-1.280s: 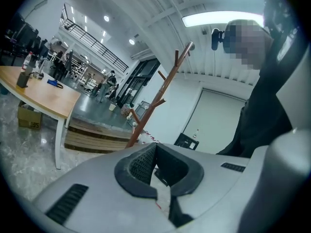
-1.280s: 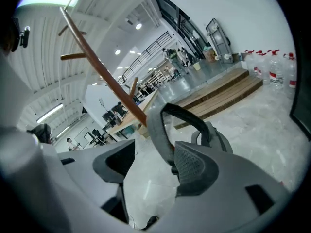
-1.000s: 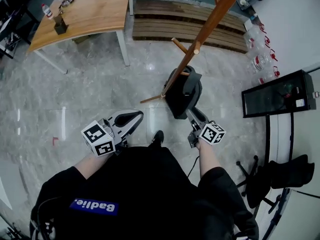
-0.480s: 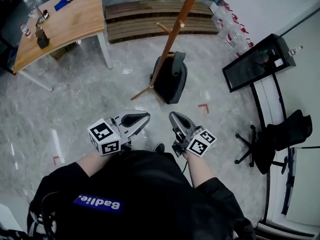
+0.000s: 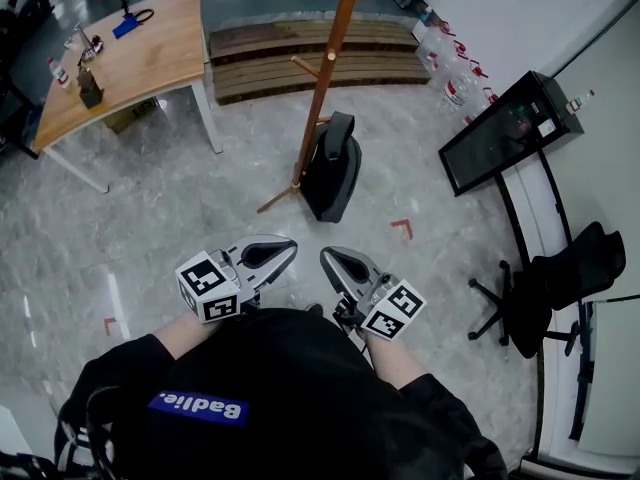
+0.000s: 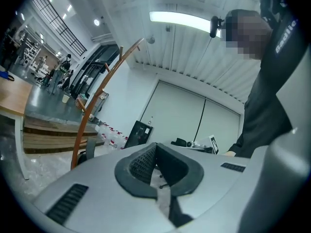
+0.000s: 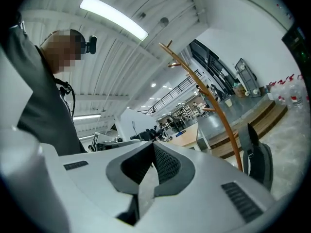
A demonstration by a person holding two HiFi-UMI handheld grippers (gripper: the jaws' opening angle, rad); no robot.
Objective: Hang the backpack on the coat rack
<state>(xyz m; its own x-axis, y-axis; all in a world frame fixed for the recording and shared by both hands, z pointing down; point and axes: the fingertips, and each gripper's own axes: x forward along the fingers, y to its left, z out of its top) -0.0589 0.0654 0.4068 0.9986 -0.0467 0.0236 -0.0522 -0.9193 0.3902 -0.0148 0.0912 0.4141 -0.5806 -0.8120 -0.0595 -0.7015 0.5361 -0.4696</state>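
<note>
The dark grey backpack [image 5: 332, 168] sits upright on the floor, leaning against the foot of the wooden coat rack [image 5: 322, 78]. Neither gripper holds it. My left gripper [image 5: 287, 244] and right gripper [image 5: 327, 256] are drawn in close to my body, side by side, well short of the backpack. Both are shut with nothing between the jaws. The left gripper view shows its gripper [image 6: 155, 145] closed, the rack [image 6: 83, 118] far off to the left. In the right gripper view, past that gripper [image 7: 152, 146], stand the rack [image 7: 219, 111] and the backpack [image 7: 257, 160].
A wooden table [image 5: 150, 63] with small items stands at the upper left, and a slatted wooden bench [image 5: 270, 58] lies behind the rack. Water bottles [image 5: 450, 68], a black flat panel [image 5: 500, 133] and a black office chair [image 5: 550, 288] line the right side. A red floor mark [image 5: 403, 228] lies near the backpack.
My right gripper has pulled back from the backpack toward my body and closed empty. The left gripper stays by my waist. I stand farther from the rack; the backpack remains on the floor.
</note>
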